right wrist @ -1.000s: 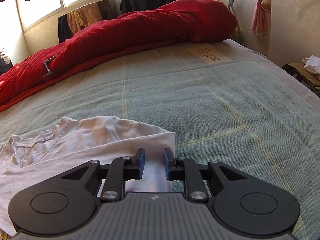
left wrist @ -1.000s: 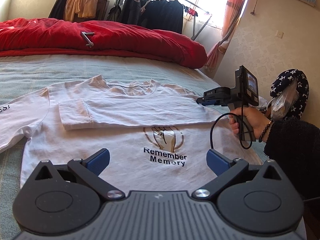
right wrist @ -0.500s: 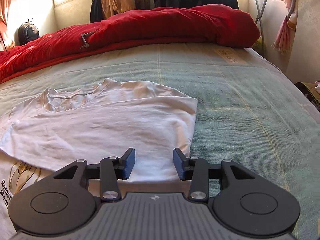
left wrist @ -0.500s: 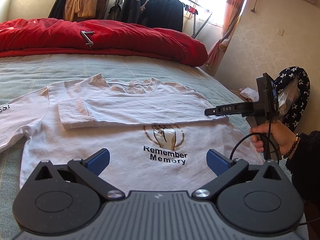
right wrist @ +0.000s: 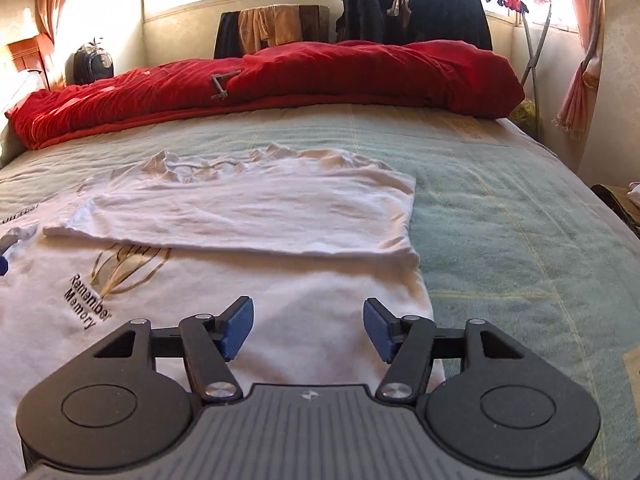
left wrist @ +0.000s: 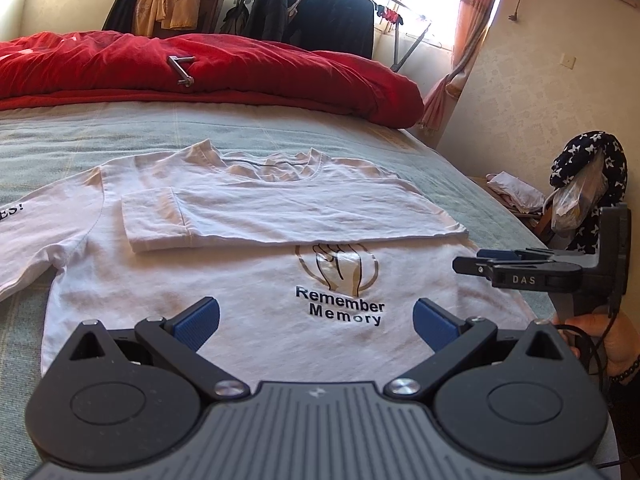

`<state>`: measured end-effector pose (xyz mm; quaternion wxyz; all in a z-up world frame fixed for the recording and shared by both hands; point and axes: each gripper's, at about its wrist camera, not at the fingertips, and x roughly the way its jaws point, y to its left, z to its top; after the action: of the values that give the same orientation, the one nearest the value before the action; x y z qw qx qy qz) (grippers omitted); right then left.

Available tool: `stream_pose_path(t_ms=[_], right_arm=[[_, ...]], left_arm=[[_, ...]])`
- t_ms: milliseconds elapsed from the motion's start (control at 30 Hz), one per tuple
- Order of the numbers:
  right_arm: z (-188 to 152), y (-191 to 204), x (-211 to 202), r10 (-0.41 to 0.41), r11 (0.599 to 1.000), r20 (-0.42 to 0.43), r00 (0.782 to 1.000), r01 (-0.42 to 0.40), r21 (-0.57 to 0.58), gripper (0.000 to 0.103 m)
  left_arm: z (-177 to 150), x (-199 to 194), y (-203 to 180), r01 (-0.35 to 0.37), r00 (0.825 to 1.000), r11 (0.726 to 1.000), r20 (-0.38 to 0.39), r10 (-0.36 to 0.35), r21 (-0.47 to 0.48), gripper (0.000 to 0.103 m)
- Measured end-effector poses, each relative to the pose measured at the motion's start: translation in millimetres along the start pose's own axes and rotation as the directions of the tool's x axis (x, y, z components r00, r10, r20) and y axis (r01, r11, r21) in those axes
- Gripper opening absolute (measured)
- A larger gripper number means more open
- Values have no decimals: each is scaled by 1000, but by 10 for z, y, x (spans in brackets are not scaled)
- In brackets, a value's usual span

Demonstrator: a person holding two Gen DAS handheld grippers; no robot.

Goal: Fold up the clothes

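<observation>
White t-shirt lies flat, print side up, on the green bedspread w/ its right sleeve folded across the chest just above the "Remember Memory" print; other sleeve lies spread out toward the left edge of the left view. Left gripper hangs over the shirt's lower part, jaws spread wide, nothing btwn them. Right gripper sits at the shirt's right edge, jaws opening w/ nothing btwn the pads; red quilt bunched at the far end of the bed.

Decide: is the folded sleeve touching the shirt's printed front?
Touching. Left wrist view: the folded sleeve lies flat on the shirt, its lower edge overlapping the printed hand emblem.
</observation>
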<state>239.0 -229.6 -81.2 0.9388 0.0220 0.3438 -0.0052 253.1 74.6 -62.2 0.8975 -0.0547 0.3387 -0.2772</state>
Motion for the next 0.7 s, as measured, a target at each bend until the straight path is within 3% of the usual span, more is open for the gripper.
stream_pose_path(t_ms=[367, 700], right_arm=[[-464, 9, -402, -40, 999, -41, 998, 40, 2, 79], [-693, 52, -732, -56, 998, -76, 996, 55, -13, 80]], left_arm=[[-9, -12, -47, -4, 1000, 1000, 2, 4, 16, 102], [-3, -76, -118, -2, 1000, 999, 18, 2, 35, 102]])
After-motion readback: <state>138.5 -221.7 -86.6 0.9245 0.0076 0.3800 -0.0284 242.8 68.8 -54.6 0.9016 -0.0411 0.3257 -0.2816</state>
